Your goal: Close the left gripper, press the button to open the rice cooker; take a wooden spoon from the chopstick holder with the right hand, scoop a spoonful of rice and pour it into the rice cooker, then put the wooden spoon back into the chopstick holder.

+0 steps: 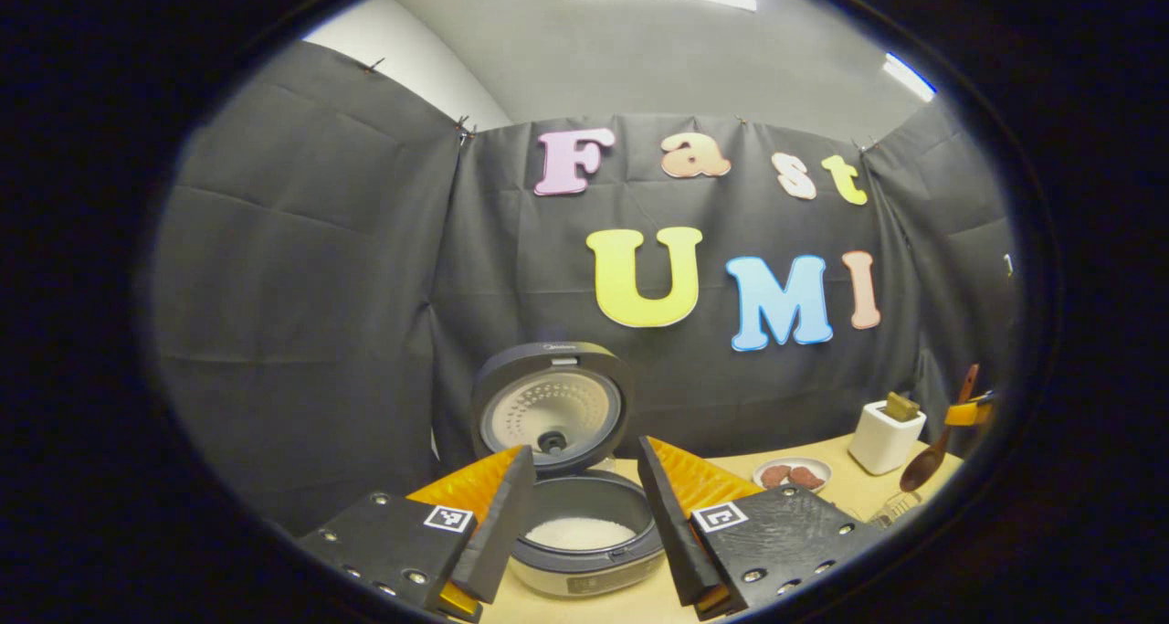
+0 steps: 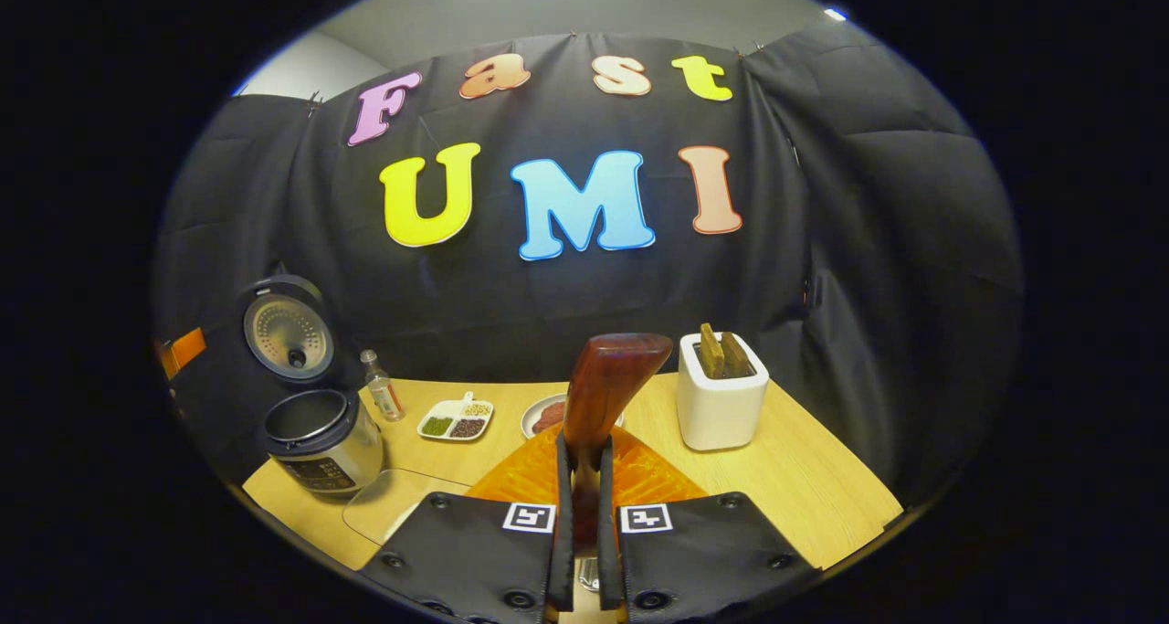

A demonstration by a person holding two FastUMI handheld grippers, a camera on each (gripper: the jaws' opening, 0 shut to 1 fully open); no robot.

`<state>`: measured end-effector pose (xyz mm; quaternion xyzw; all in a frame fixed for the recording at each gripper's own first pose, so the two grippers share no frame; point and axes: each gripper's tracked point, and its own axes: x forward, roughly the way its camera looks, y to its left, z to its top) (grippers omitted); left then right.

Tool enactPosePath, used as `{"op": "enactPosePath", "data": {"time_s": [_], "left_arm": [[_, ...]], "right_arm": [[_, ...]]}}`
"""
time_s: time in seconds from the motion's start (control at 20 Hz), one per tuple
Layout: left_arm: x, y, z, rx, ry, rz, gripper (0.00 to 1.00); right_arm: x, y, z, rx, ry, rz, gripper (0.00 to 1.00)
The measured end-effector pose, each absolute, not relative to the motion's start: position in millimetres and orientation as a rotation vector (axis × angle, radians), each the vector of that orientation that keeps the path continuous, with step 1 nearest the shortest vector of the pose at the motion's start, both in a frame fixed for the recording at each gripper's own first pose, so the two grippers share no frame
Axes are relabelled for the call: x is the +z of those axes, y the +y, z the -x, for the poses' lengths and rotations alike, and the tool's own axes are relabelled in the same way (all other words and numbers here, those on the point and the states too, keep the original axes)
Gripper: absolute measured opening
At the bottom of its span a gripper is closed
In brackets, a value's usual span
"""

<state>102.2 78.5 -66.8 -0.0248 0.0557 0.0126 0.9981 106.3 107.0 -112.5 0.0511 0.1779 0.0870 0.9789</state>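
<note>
Rice cooker [image 2: 321, 437] taken as landmark, sitting at the left end of the bench [image 2: 804, 487] in the right gripper view, with its lid [image 2: 286, 329] standing open and upright behind the pot. In the left gripper view the left gripper [image 1: 584, 537] is hovering just in front of the same cooker [image 1: 584, 537], jaws spread wide and holding nothing; the open pot is showing between the two fingers [image 1: 498, 523], with white rice [image 1: 580, 533] lying in it. Right of the cooker in the right gripper view: a small bottle [image 2: 383, 387] standing just beside it, then a divided dish [image 2: 456, 420] of grains, then a plate [image 2: 546, 416] partly hidden behind the spoon. The right gripper [image 2: 584, 514] is sitting well right of the cooker, jaws nearly closed and pressing on both sides of the wooden spoon [image 2: 605, 388], whose handle is rising upright out of them. Farthest right from the cooker, the white chopstick holder [image 2: 721, 400] is standing on the bench with wooden pieces sticking out of its top. In the left gripper view the spoon [image 1: 932, 455] is hanging bowl-down just right of the holder [image 1: 884, 436], clear of it.
</note>
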Motion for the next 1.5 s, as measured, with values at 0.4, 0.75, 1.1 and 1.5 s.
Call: {"op": "enactPosePath", "data": {"time_s": [0.4, 0.75, 1.1, 1.5], "left_arm": [[-93, 122, -129, -0.014, 0.131, 0.084, 0.71], [-109, 158, -135, -0.017, 0.153, 0.078, 0.71], [-124, 183, -140, -0.012, 0.175, 0.082, 0.71], [-128, 195, -138, 0.006, 0.182, 0.097, 0.72]], "right_arm": [[-130, 200, -98, 0.246, 0.372, -0.062, 0.12], [-181, 246, -100, 0.268, 0.417, 0.061, 0.12], [-238, 257, -105, 0.244, 0.45, 0.27, 0.12], [-261, 286, -91, 0.317, 0.488, 0.26, 0.12]]}}
